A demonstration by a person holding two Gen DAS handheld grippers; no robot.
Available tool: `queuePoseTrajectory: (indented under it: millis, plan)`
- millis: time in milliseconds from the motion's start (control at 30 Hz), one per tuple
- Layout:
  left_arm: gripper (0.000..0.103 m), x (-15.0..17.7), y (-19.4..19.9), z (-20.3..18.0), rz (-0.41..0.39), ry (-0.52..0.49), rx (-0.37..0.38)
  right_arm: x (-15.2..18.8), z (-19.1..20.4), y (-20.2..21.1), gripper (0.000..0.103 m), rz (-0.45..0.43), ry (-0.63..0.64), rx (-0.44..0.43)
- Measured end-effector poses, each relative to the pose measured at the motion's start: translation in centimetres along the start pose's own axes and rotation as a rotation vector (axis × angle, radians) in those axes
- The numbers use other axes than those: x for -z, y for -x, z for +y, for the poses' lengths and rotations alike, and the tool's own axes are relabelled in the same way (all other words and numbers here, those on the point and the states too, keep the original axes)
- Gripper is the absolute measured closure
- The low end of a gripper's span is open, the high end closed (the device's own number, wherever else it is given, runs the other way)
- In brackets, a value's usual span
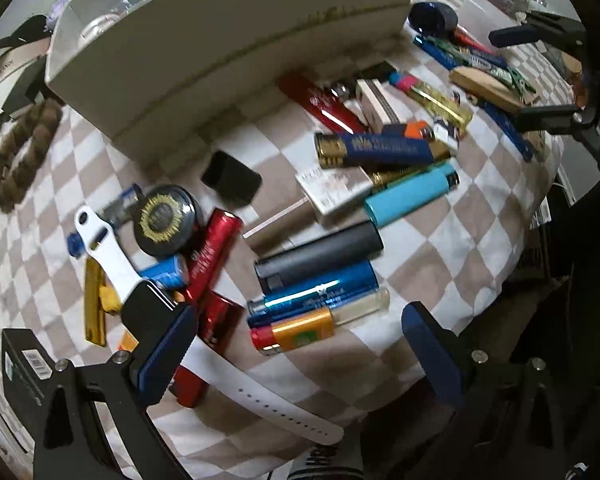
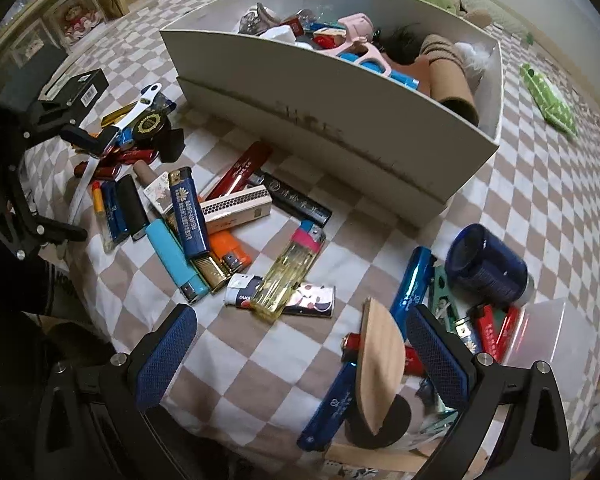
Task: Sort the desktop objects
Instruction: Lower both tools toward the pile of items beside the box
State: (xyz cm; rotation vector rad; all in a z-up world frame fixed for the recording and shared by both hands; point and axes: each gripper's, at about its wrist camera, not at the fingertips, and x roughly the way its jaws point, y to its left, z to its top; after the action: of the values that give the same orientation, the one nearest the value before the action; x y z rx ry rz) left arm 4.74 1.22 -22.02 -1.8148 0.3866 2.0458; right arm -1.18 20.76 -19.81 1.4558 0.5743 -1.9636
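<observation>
Checkered beige-and-white cloth covers the counter (image 2: 540,184), where lighters and small tubes lie scattered in front of a white cardboard box (image 2: 340,120) already filled with odds and ends. From my left camera, the left gripper (image 1: 296,344) stands wide open with nothing between its fingers; its left pad (image 1: 164,360) rests against the black face of a white-strapped watch (image 1: 112,256), whose strap runs diagonally from upper left toward lower right. Between the fingers, just ahead, lie a blue tube (image 1: 316,292), a gold-and-red battery (image 1: 296,332) and a grey cylinder (image 1: 320,252), all with long axes pointing up to the right. My right gripper (image 2: 300,344) is also spread wide and empty. Near its right pad (image 2: 436,352) a tan wooden piece (image 2: 380,364) stands on edge, long axis running toward the camera, beside a blue lighter (image 2: 410,288). A clear yellow lighter (image 2: 288,276) lies farther ahead, angled toward the box.
</observation>
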Motion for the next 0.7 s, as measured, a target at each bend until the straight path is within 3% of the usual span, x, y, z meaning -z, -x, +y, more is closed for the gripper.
queuePoseTrajectory:
  millis: [100,233,433,533,700]
  plan:
    - [0.0,0.3,-0.1,-0.2,-0.001,0.021,-0.021,0.0,0.2,-0.3,0.0,0.019,0.004,0.004]
    - [0.002,0.6,-0.3,-0.2,0.009,0.081,0.017,0.1,0.4,-0.3,0.0,0.031,-0.003,-0.004]
    - [0.002,1.3,-1.1,-1.4,0.031,0.06,0.001,-0.1,0.6,-0.3,0.0,0.047,-0.045,-0.025]
    - [0.01,1.6,-1.4,-1.5,0.031,0.072,-0.021,-0.3,0.5,-0.4,0.0,0.062,-0.122,-0.076]
    - [0.012,1.9,-1.6,-1.2,0.022,0.101,-0.021,-0.6,0.6,-1.1,0.0,0.096,-0.272,-0.178]
